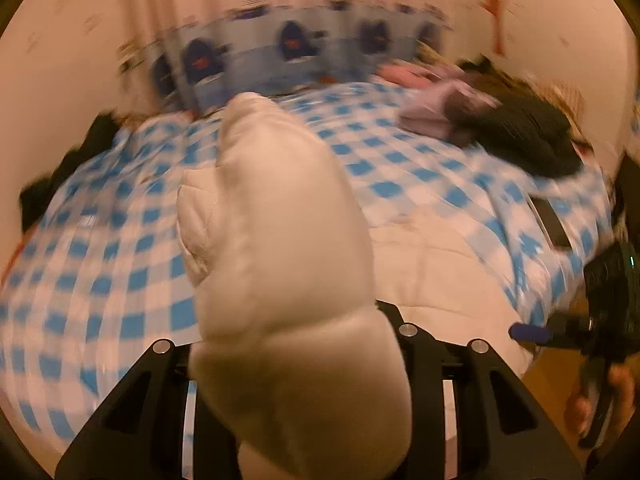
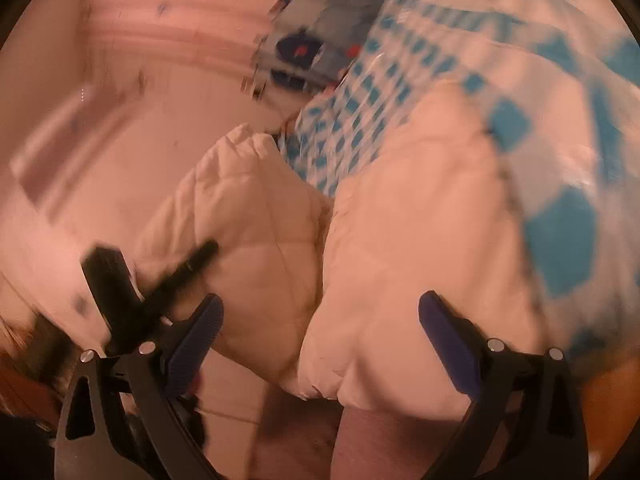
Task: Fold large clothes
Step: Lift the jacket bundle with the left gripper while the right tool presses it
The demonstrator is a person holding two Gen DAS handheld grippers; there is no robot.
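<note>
A white quilted puffy jacket [image 1: 280, 240] rises in a thick bunch out of my left gripper [image 1: 296, 344], which is shut on it. The cloth hides both fingertips. The rest of the jacket [image 1: 432, 276] lies on the blue-and-white checked bed cover [image 1: 132, 280]. In the right wrist view the jacket [image 2: 400, 240] hangs over the bed's edge, blurred. My right gripper [image 2: 322, 336] is open, with its blue pads [image 2: 200, 340] wide apart on either side of the jacket's hem and not pressing it. In the left wrist view the right gripper [image 1: 532, 334] shows at the right edge, held by a hand [image 1: 600, 400].
A dark garment [image 1: 520, 140] and a lilac one [image 1: 432, 116] are piled at the bed's far right. More dark cloth [image 1: 60, 176] lies at the left edge. A flat black device [image 1: 554, 224] rests on the cover. A blue patterned headboard [image 1: 296, 52] stands behind the bed, with wooden floor [image 1: 548, 384] below.
</note>
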